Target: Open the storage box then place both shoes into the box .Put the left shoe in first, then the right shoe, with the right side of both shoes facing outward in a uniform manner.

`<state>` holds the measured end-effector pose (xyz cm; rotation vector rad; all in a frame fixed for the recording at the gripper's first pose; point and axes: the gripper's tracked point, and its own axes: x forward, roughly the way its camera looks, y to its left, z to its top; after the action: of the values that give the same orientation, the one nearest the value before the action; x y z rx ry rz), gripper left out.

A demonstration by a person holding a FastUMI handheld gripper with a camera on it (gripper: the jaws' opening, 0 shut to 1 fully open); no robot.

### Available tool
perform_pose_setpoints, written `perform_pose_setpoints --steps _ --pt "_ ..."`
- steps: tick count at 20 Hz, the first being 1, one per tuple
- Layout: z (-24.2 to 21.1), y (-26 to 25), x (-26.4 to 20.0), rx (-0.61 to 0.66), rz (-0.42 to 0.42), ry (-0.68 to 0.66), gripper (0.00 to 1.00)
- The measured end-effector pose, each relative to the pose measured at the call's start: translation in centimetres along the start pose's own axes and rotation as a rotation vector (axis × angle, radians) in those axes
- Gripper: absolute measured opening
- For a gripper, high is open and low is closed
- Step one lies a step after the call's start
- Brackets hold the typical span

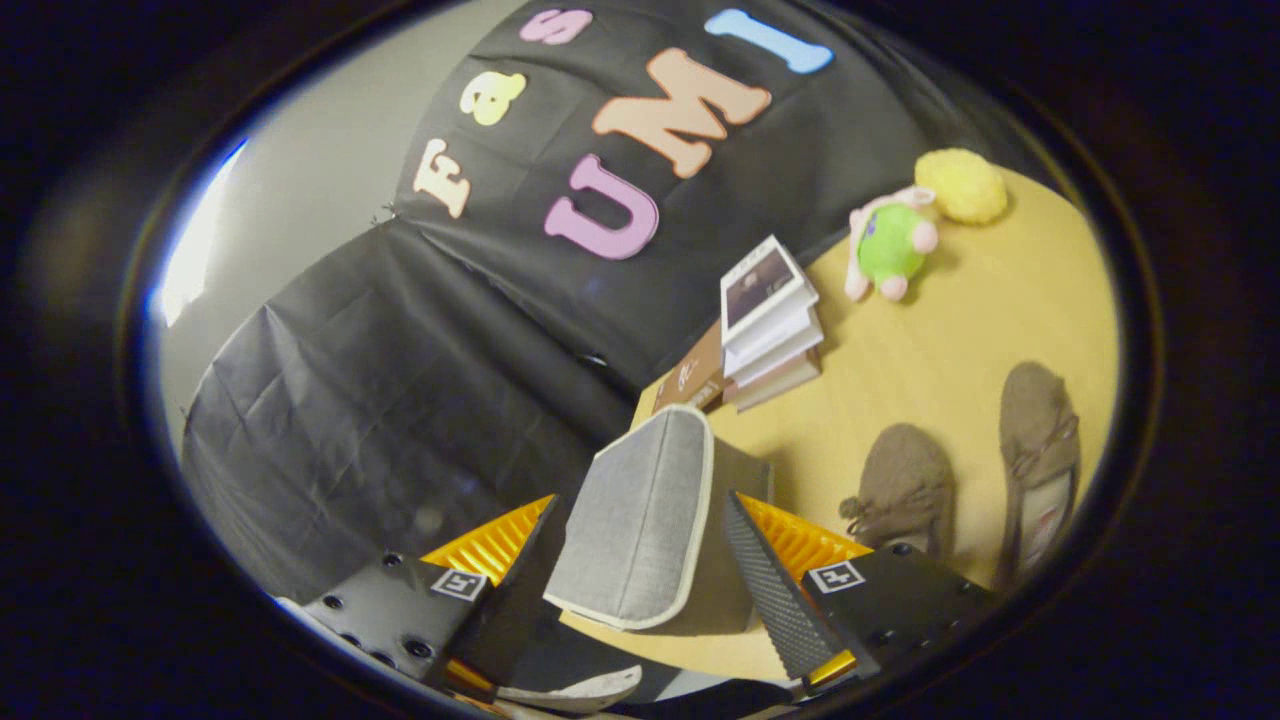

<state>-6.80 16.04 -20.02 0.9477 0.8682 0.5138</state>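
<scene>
The gripper (pixel 640 560) has its two fingers (pixel 775 590) spread around the grey fabric lid (pixel 640 515) of the storage box — whether both pads press on it cannot be told. The lid, edged in pale trim, stands raised between the fingers. Beyond the lid, on the yellow wooden table (pixel 960 330), lies a stack of books (pixel 770 320). Past the books sit a green-and-pink plush toy (pixel 890 245) and a yellow fluffy ball (pixel 962 185). Beside the lid, near the right finger, two brown shoes (pixel 905 490) (pixel 1040 450) lie side by side.
</scene>
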Motion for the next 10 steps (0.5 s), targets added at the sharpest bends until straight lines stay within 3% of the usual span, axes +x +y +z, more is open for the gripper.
perform_pose_setpoints --steps 10 --pt "-7.1 -2.4 3.4 0.324 0.091 0.24 0.98"
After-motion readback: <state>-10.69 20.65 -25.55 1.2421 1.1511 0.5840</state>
